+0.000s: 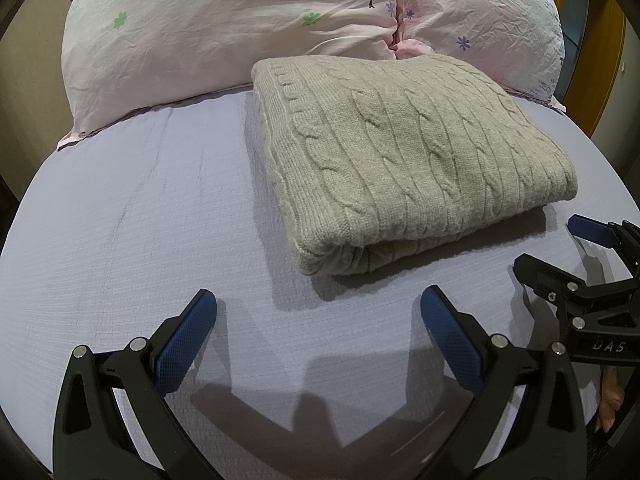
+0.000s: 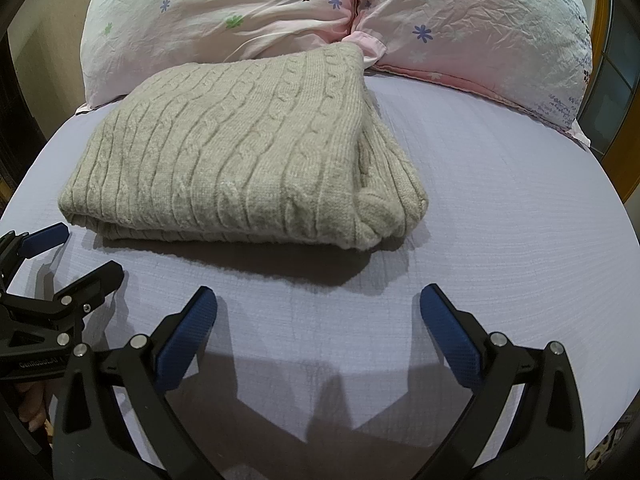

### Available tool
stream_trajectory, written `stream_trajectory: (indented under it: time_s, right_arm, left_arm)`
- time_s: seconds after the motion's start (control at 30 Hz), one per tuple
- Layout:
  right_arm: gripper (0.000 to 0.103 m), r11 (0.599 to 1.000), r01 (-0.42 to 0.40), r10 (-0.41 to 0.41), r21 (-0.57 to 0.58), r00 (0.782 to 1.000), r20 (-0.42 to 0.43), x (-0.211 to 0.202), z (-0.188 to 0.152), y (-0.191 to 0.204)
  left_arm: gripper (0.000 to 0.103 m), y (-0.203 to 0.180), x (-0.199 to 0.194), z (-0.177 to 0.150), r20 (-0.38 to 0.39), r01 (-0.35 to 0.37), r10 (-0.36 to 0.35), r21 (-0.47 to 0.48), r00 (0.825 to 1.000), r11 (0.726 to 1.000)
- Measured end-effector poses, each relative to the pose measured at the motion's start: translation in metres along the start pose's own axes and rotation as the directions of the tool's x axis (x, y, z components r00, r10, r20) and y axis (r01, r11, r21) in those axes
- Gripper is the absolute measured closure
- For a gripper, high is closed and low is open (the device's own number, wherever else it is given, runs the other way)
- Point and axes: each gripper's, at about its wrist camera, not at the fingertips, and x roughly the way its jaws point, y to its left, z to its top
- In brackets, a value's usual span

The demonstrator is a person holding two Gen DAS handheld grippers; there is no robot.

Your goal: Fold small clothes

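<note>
A beige cable-knit sweater [image 1: 404, 160] lies folded into a thick rectangle on the lilac bed sheet [image 1: 140, 220]; it also shows in the right wrist view [image 2: 240, 164]. My left gripper [image 1: 318, 308] is open and empty, a short way in front of the sweater's near fold. My right gripper [image 2: 318, 308] is open and empty, in front of the sweater's near edge. The right gripper also shows at the right edge of the left wrist view [image 1: 556, 248], and the left gripper at the left edge of the right wrist view [image 2: 80, 252]. Neither touches the sweater.
Two pink floral pillows [image 1: 224, 28] [image 2: 472, 32] lie behind the sweater at the head of the bed. A wooden frame [image 1: 608, 60] stands at the far right. Bare sheet [image 2: 500, 200] lies to the sweater's right.
</note>
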Motion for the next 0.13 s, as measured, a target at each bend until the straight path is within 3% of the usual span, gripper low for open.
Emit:
stream_trajectory:
  time_s: [0.13]
  right_arm:
    - [0.002, 1.000, 0.000, 0.000, 0.000, 1.000, 0.000, 0.0001, -0.0001, -0.0001]
  left_arm:
    - [0.001, -0.0002, -0.0001, -0.0001, 0.000, 0.000, 0.000, 0.000, 1.000, 1.000]
